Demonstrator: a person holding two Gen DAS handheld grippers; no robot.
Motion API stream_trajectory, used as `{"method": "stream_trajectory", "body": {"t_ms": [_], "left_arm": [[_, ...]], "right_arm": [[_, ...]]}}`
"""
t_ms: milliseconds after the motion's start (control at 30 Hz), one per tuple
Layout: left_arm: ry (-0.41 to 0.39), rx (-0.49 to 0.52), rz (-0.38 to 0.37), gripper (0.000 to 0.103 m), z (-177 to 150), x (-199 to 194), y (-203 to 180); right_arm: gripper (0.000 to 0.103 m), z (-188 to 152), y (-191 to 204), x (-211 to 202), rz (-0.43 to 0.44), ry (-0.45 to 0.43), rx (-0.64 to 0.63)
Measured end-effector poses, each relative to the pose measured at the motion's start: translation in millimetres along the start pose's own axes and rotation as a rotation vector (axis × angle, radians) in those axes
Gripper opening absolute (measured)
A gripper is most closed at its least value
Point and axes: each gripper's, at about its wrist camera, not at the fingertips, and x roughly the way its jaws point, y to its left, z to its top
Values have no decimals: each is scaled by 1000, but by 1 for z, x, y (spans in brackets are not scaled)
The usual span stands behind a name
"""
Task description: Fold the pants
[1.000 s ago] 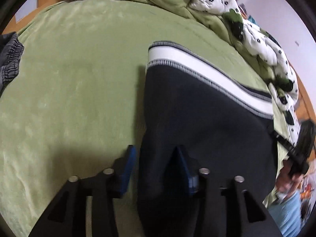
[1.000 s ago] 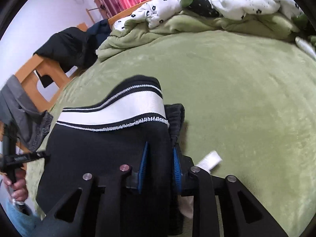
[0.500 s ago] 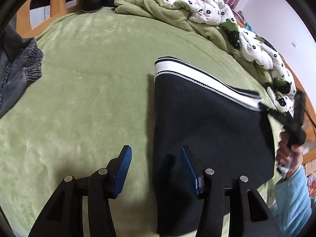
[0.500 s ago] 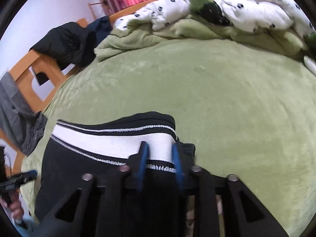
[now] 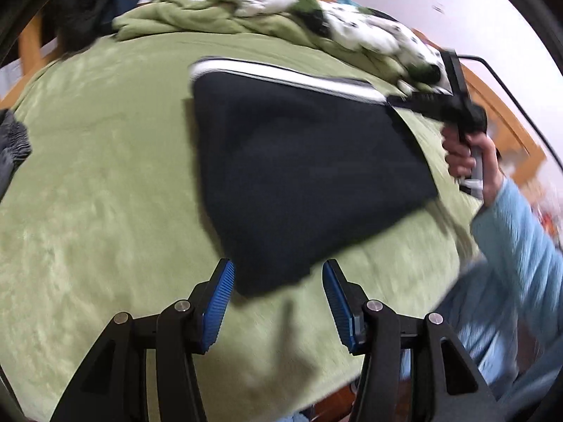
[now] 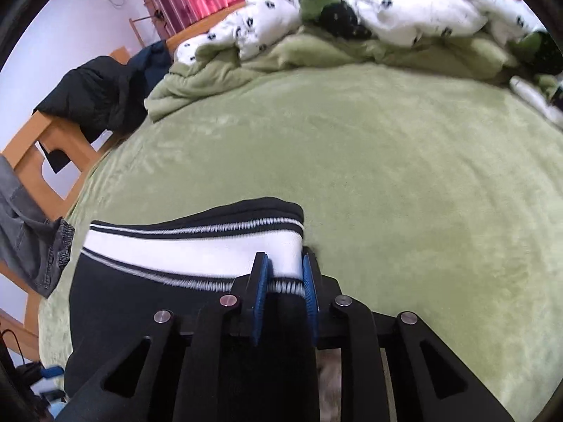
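Blue pads: ribbed blue rubber lines the fingers of both black hand-held tools.
Left gripper (image 5: 278, 292): spread wide and holding nothing; its pads (image 5: 220, 299) stand apart over the green blanket (image 5: 105, 193), with the near corner of the pants (image 5: 299, 176) just ahead, between them but untouched.
Right gripper (image 6: 285, 281): clenched on the white waistband (image 6: 197, 249) at its right-hand end, cloth pinched between both pads; in the left view it shows far ahead and to the right, held by a hand (image 5: 464, 154) in a pale blue sleeve.
Pants: black, with a white band edged in stitched stripes; they lie as a flat, compact dark panel on the blanket, straight ahead of the left tool and under the right one.
Further out: a heap of spotted white and green bedding (image 6: 352, 24) along the far edge, a dark jacket (image 6: 102, 95) over the wooden bed frame to the far left of the right tool, grey trousers (image 6: 31, 239) hanging at its left.
Step in hand: judging by the compact shape, the folding looks largely done; the right tool seems to be tidying or shifting the waistband end while the left stands free.
Next move: probably lay the waistband corner flat and let go cleanly, so the layers are not dragged askew; the left tool could steady the near corner.
Blur: the left view is smeared, so fine creases cannot be read.
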Motion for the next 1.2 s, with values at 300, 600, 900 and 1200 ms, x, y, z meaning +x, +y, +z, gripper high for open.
{"method": "stream_trajectory", "body": {"t_ms": [300,600,900,1200], "left_arm": [[-94,80,467,16,8,36,-31],[-66,29,274,22,-18,-15,-32],[-193,-89,165,47,65,12,-36],[-91,65,288,47,6,34,-49]], "right_arm": [[17,-79,34,-45,12,14,-181],[17,-101,26,-67,-8,-4,-158],[27,-123,60,-79,84,-108,-270],[25,-182,55,-56,-107,-7,-508]]}}
